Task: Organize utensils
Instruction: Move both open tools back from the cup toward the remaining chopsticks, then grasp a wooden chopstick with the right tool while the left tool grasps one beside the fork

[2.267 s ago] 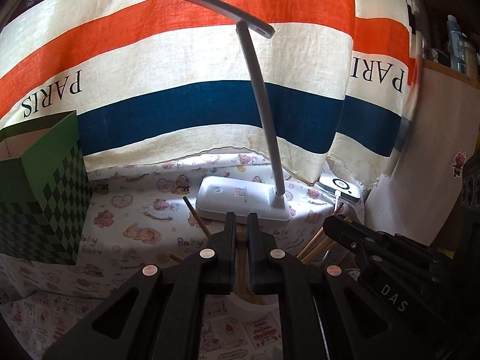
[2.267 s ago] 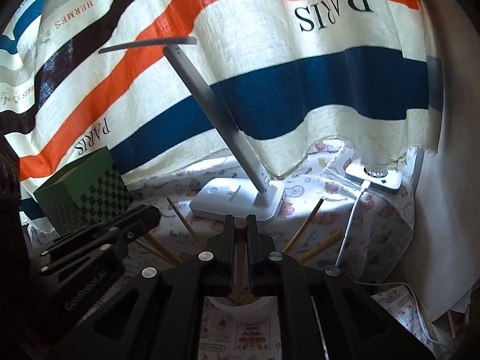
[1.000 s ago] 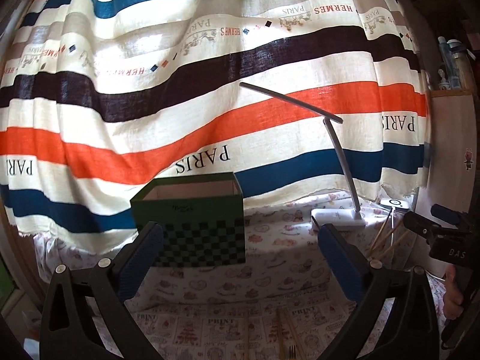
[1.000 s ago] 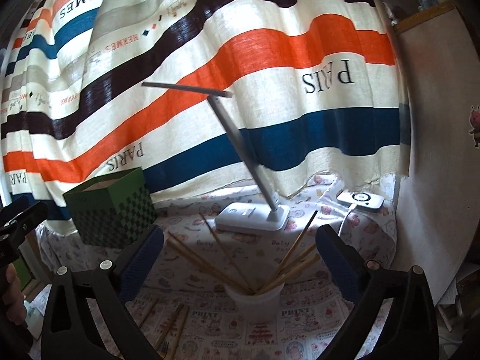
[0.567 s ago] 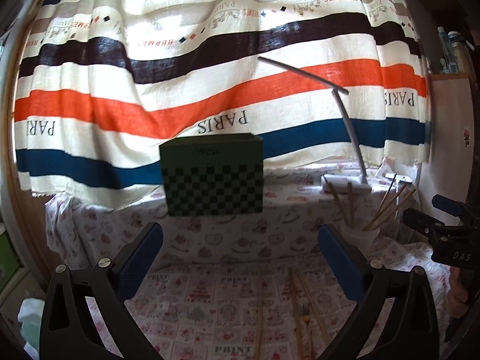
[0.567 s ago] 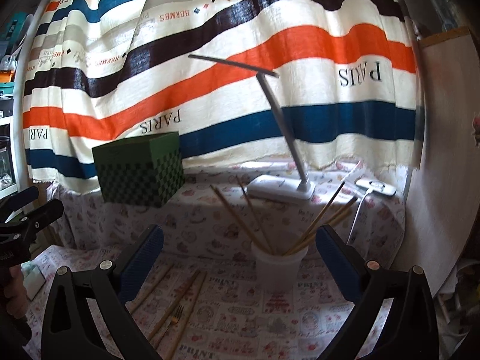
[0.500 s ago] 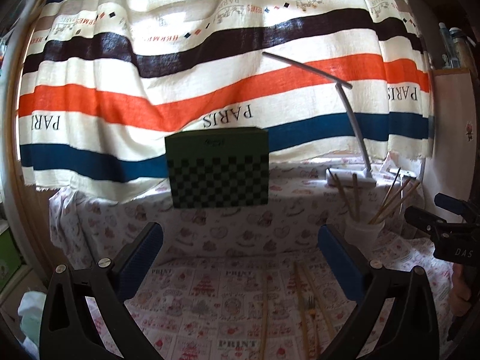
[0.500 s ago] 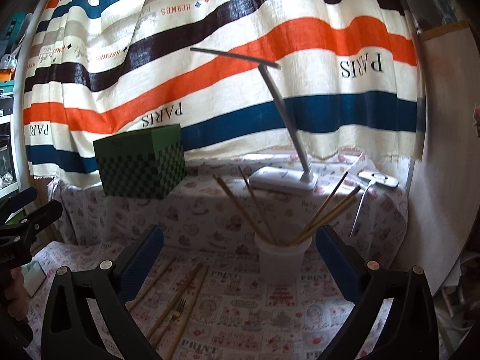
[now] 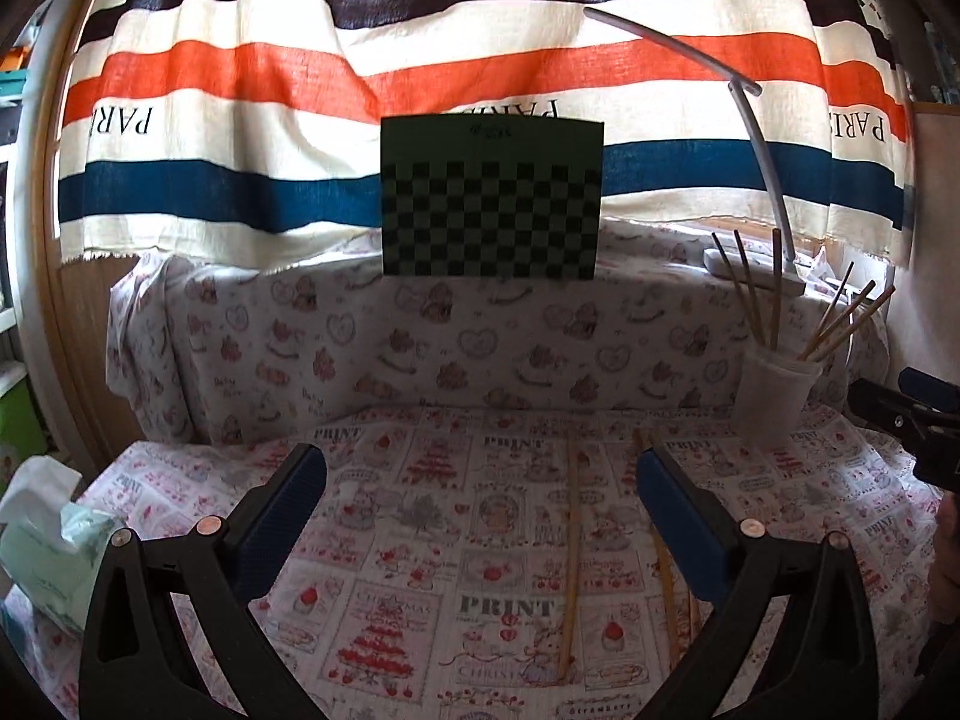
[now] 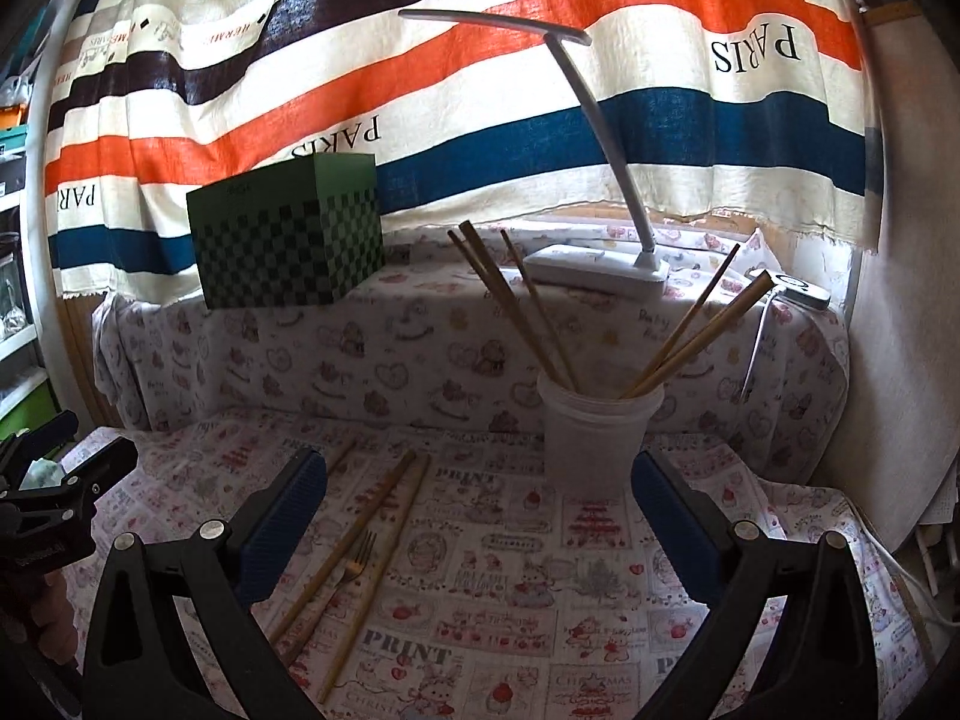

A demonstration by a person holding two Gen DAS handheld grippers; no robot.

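Observation:
A white plastic cup stands on the printed tablecloth and holds several wooden chopsticks; it also shows at the right in the left wrist view. Loose chopsticks and a small fork lie on the cloth left of the cup; loose chopsticks also show in the left wrist view. My right gripper is open and empty, low in front of the cup. My left gripper is open and empty, above the cloth left of the loose chopsticks.
A green checkered box and a white desk lamp stand on a raised ledge behind the cloth. A striped curtain hangs at the back. A tissue pack lies at the far left. A white charger and cable sit right.
Both grippers released chopsticks into the cup, opened, and pulled back and down. The cup and loose utensils on the cloth have come into view.

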